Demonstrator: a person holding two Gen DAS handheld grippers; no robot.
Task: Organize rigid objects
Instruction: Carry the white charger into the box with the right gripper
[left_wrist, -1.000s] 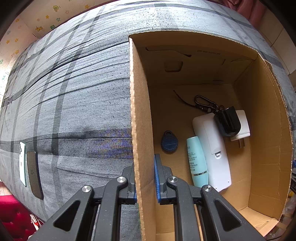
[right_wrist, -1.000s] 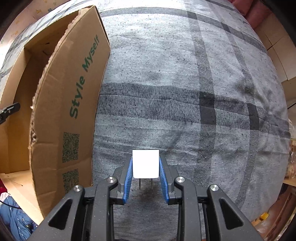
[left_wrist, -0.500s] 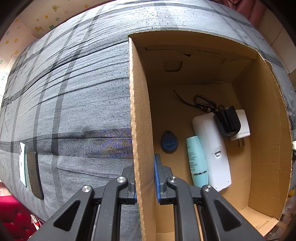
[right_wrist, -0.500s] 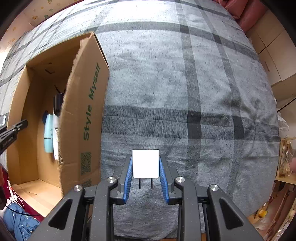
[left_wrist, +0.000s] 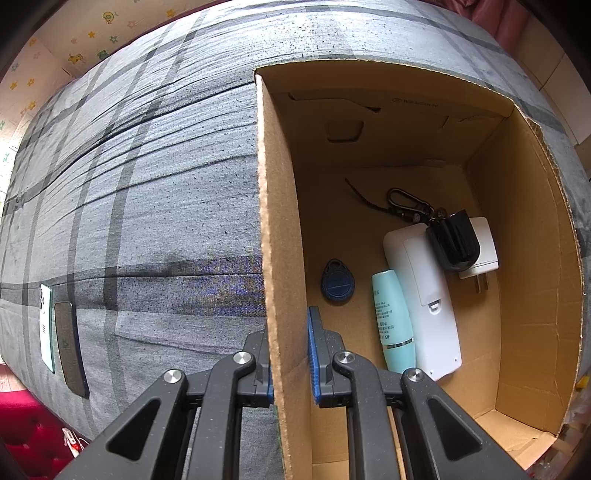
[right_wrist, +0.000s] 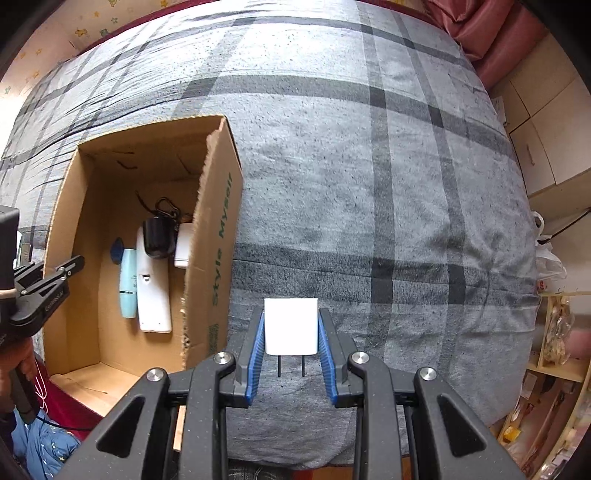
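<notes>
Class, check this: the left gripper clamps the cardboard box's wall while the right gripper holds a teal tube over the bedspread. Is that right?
Not quite. The left gripper does clamp the cardboard box, but the right gripper holds a white plug adapter, as the right wrist view shows. The teal tube lies inside the box.

Setting: home bedroom. Evidence: bed (right_wrist: 369, 184) with grey plaid blanket; nursery-patterned wallpaper (left_wrist: 74, 59); pink pillows (right_wrist: 491, 33); fitted cupboards (right_wrist: 546, 140); cluttered wooden shelf (right_wrist: 554, 350).
</notes>
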